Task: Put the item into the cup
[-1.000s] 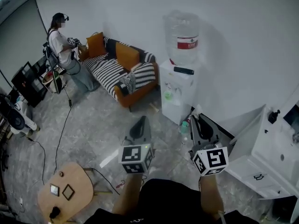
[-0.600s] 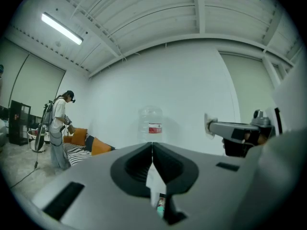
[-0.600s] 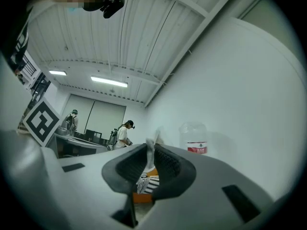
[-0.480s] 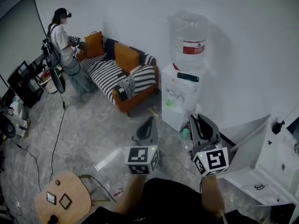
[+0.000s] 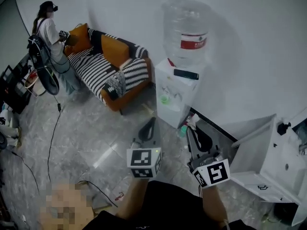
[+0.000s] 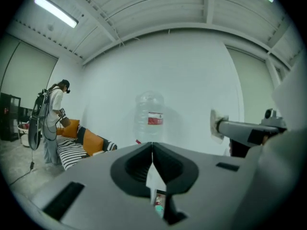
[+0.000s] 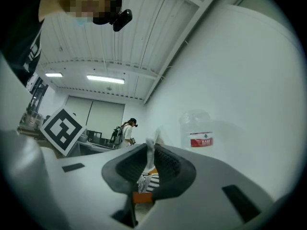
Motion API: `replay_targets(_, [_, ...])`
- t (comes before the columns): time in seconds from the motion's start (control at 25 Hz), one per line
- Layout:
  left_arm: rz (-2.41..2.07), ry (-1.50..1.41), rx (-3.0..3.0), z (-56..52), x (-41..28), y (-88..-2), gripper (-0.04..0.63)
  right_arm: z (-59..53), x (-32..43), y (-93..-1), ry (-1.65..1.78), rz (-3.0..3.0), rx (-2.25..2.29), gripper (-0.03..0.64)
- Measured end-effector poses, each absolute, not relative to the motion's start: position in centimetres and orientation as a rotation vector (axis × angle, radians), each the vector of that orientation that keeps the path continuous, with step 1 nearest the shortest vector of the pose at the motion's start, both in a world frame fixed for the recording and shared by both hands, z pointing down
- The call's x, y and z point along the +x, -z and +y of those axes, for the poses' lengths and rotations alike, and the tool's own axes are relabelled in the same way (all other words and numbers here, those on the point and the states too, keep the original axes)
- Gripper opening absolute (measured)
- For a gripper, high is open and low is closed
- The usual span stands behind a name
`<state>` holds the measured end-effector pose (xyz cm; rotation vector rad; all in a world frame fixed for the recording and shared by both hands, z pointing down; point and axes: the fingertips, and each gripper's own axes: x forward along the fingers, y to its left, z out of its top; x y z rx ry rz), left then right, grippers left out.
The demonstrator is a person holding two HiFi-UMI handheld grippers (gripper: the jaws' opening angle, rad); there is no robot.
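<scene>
A small green cup (image 5: 165, 98) stands in the tap recess of the white water dispenser (image 5: 184, 91), which is ahead of both grippers. My right gripper (image 5: 193, 125) is shut on a small crumpled white item (image 5: 194, 121) that sticks out past its tips; the cup is above and to the left of it, well apart. From the right gripper view, the white item (image 7: 151, 146) shows pinched between the jaws of the right gripper (image 7: 150, 150). My left gripper (image 5: 151, 124) is held beside it, shut and empty. In the left gripper view the left gripper (image 6: 152, 146) points at the bottle, with the item (image 6: 214, 124) at right.
A large water bottle (image 5: 187, 28) tops the dispenser, with a black remote (image 5: 186, 74) beside it. A teal bottle (image 5: 183, 130) stands on the floor at its base. An orange striped sofa (image 5: 108, 63) and a person (image 5: 48, 35) are far left. A white cabinet (image 5: 280, 164) is at right.
Both grippers have moved forward toward the water dispenser, which now looks nearer. The right gripper still holds the white item. The sofa and the person have slid left in view.
</scene>
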<state>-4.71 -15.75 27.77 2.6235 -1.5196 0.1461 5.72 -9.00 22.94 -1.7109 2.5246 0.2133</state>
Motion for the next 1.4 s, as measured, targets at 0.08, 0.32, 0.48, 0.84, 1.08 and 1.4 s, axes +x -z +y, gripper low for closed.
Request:
replay_targets(0.08, [-1.496,-0.184,2.625,-16.5,-4.4,-28.6,0.014,-10.3,5.7,-23.9,-0.156,2.533,-1.709,0.051])
replay_targets(0.32, [-1.491,-0.27,2.591,-20.8,-6.4,-30.0,0.014,-14.2,4.8,-25.8,-0.064,2.549,-1.713,0.051])
replay_targets(0.48, [-1.48,-0.321,2.548,-24.6,-6.8,-32.8,0.014,-17.8,4.6,-28.6,0.035,2.577,-1.727,0.051])
replay_targets(0.84, [-1.424,-0.407,2.442,-34.3,-9.0,-37.4,0.014,-29.2,1.7,-33.0,0.229,2.647,-1.708,0.051])
replay_targets(1.08, [-1.44,-0.438,2.449,-41.4,-11.4,-36.8,0.014,-36.8,-0.2,-33.7,0.266,2.65,-1.667,0.051])
replay_targets(1.4, [-1.35,-0.515,2.454,-48.2,-9.9,-39.0,0.014,-44.0,2.9,-34.2,0.27,2.605,-1.797,0.051])
